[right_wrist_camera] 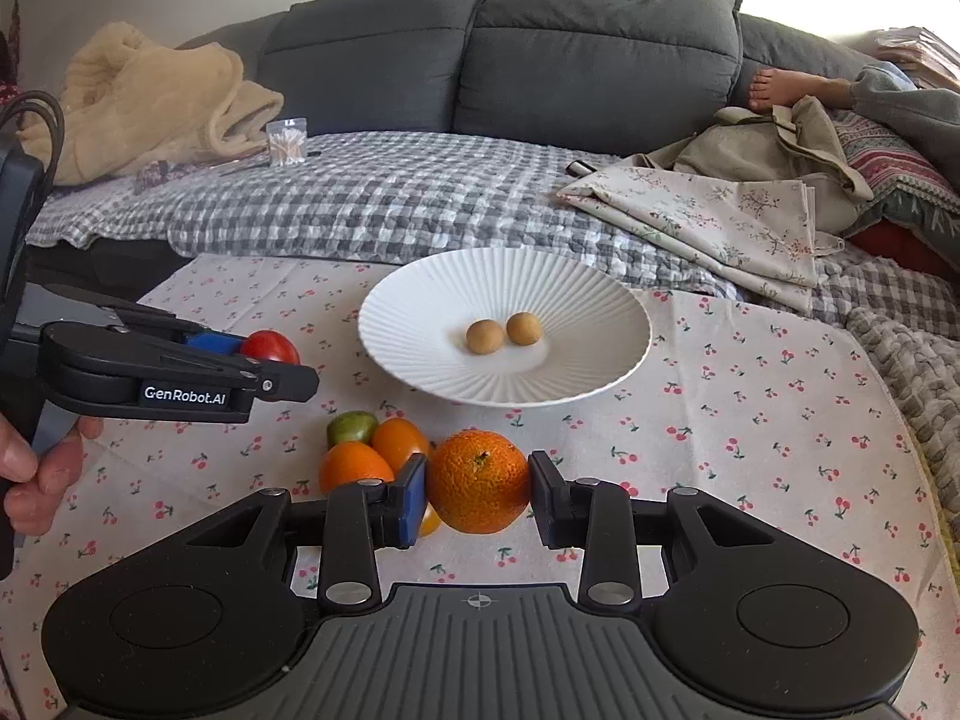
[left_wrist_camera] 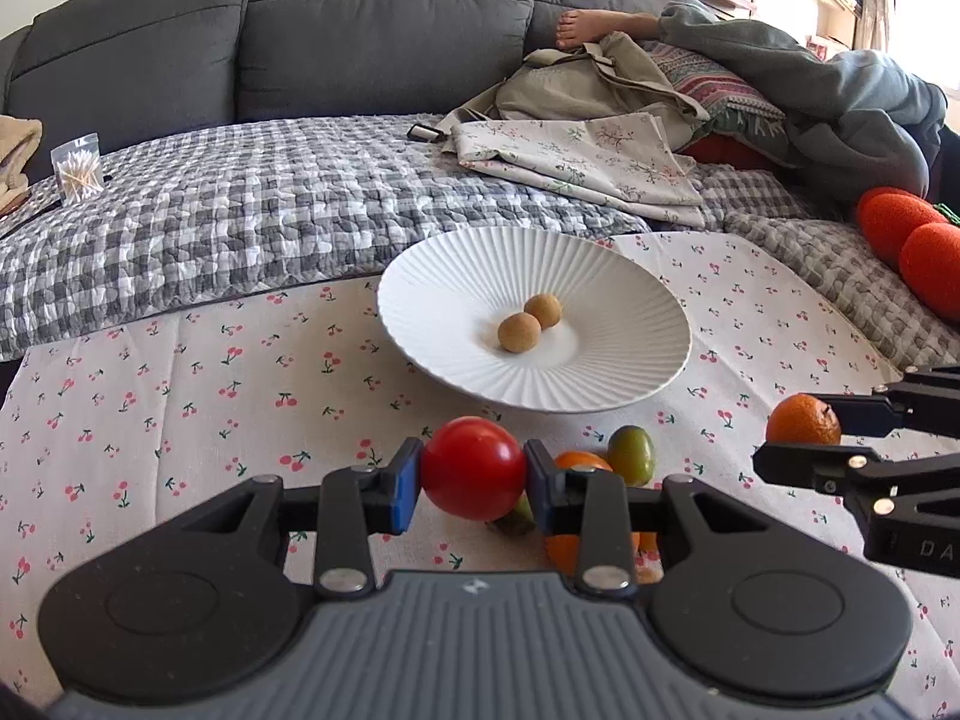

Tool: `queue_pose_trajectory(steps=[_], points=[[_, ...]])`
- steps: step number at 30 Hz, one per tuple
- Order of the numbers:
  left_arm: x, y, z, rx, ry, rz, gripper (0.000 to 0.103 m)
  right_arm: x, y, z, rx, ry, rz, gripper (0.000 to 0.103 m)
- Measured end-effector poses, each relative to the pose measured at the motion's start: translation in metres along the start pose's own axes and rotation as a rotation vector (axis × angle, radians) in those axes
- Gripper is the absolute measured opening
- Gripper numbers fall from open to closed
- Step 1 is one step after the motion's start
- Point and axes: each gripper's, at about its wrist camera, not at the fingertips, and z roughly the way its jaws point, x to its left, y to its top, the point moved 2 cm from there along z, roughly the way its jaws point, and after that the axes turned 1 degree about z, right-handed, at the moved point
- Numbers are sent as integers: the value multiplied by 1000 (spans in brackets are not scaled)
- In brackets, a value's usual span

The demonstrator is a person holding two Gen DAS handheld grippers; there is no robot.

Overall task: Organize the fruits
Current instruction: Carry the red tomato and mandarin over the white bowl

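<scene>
Tomato [left_wrist_camera: 473, 468] pinched in left gripper [left_wrist_camera: 474, 483], orange [right_wrist_camera: 478, 480] clamped in right gripper [right_wrist_camera: 478, 495], both just above the surface short of the plate [right_wrist_camera: 420, 300]. Risk: round skins slipping under light squeeze, or crushed tomato. Could also roll off the shallow rim or knock the two brown balls [right_wrist_camera: 503, 333].
</scene>
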Motion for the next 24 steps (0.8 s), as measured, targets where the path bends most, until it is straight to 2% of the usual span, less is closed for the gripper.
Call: queue_pose_trajectory(steps=[9, 24], points=[[3, 25, 10, -37, 14, 19, 34, -33, 24, 9, -24, -33, 18, 34], [-1, 47, 54, -26, 15, 53, 34, -57, 46, 52, -36, -37, 37, 34]])
